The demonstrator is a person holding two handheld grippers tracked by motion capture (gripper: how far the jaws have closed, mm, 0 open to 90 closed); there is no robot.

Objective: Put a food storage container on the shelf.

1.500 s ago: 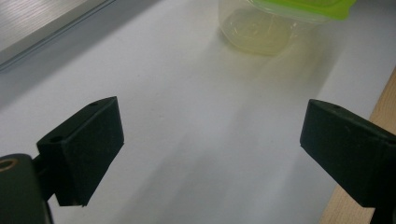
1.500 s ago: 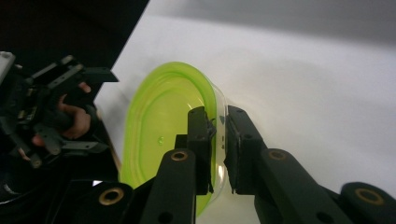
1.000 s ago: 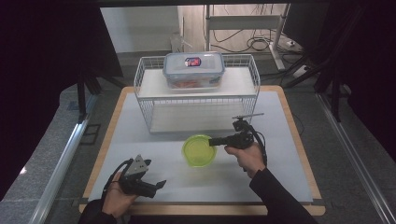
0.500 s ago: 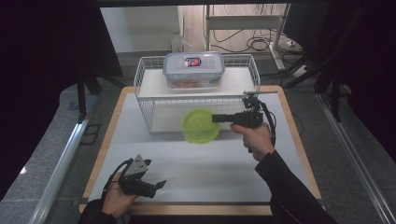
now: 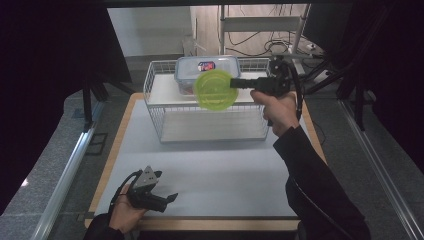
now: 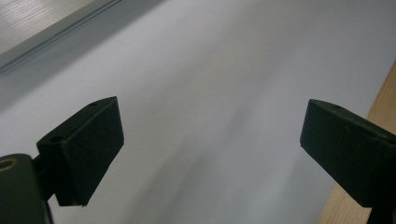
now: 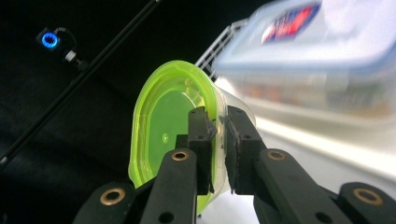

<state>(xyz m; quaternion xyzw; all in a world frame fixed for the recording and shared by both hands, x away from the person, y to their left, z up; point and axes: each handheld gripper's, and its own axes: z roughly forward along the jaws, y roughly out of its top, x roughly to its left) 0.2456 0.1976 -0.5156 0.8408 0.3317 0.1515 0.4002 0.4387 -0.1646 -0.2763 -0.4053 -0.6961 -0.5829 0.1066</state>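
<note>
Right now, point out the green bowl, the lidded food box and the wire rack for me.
green bowl (image 5: 214, 89), high view, middle of its round face.
lidded food box (image 5: 205, 66), high view, top of its lid.
wire rack (image 5: 212, 131), high view, its front mesh wall.

Translucent green bowl (image 5: 214, 89), tilted, held aloft

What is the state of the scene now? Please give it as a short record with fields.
held item: green bowl, tilted on its side, gripped by its rim
holder: right hand-held gripper, jaws closed on the rim
bowl position: in the air, in front of the top shelf of the white wire rack
on the rack top: clear lidded container with a red and blue label
left hand-held gripper: jaws open, nothing between them, low over the white table mat
</note>
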